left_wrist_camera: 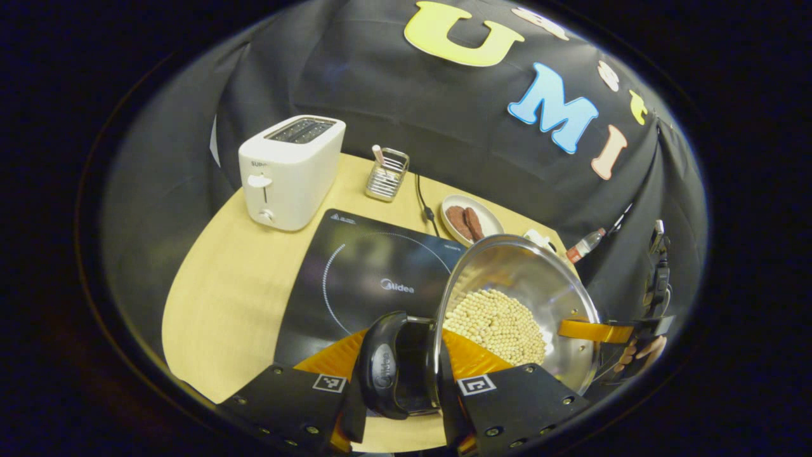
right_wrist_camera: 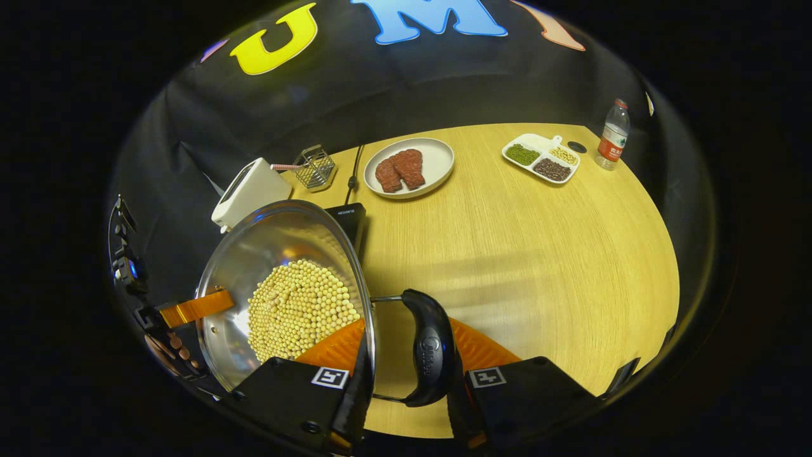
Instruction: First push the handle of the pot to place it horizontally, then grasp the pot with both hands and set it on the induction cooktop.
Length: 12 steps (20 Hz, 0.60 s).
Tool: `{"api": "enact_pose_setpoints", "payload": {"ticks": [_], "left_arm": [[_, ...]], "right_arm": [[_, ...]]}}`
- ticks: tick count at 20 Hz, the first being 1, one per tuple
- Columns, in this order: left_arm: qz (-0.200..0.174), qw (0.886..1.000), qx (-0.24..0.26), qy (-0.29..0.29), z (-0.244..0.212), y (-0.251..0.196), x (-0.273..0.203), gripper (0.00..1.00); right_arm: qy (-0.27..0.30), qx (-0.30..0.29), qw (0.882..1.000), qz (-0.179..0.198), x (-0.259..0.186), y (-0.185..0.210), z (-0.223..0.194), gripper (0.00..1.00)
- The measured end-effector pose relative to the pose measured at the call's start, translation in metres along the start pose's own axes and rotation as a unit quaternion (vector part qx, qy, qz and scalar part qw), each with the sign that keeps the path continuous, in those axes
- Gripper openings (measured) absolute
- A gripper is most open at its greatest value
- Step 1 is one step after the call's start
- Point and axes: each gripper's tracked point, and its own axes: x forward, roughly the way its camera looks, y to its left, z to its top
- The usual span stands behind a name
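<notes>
Left tongs (left_wrist_camera: 406,406) clamped on one black side handle (left_wrist_camera: 387,374) of the pot (left_wrist_camera: 526,279); right tongs (right_wrist_camera: 406,406) clamped on the opposite handle (right_wrist_camera: 431,355). The pot, holding pale beans (right_wrist_camera: 298,308), is held tilted just beside the induction cooktop (left_wrist_camera: 361,273), partly over its edge. Beyond the cooktop on the surface (right_wrist_camera: 539,254): toaster (left_wrist_camera: 288,171), plate (right_wrist_camera: 438,162).

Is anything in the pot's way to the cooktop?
Nothing visible. The pot, held by its handles in both grippers, hangs at the cooktop's near right edge, and the glass surface looks bare. The toaster and plate stand beyond its edges.
</notes>
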Motion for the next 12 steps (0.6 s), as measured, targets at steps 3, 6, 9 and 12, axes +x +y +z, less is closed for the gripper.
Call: {"api": "enact_pose_setpoints", "payload": {"ticks": [3,6,9,12], "left_arm": [[0.003,1.0,-0.004,-0.004,0.014,0.021,0.004,0.53],[0.005,1.0,-0.002,-0.012,0.029,0.039,0.009,0.48],[0.006,1.0,0.004,-0.018,0.045,0.057,0.019,0.48],[0.007,1.0,0.008,-0.017,0.053,0.075,0.038,0.48]], "right_arm": [[-0.001,0.0,1.0,0.004,0.012,0.019,0.011,0.51],[-0.004,0.001,1.0,0.007,0.03,0.034,0.014,0.54],[-0.008,0.006,1.0,0.011,0.046,0.048,0.026,0.51],[-0.011,0.01,1.0,0.012,0.063,0.06,0.035,0.51]]}}
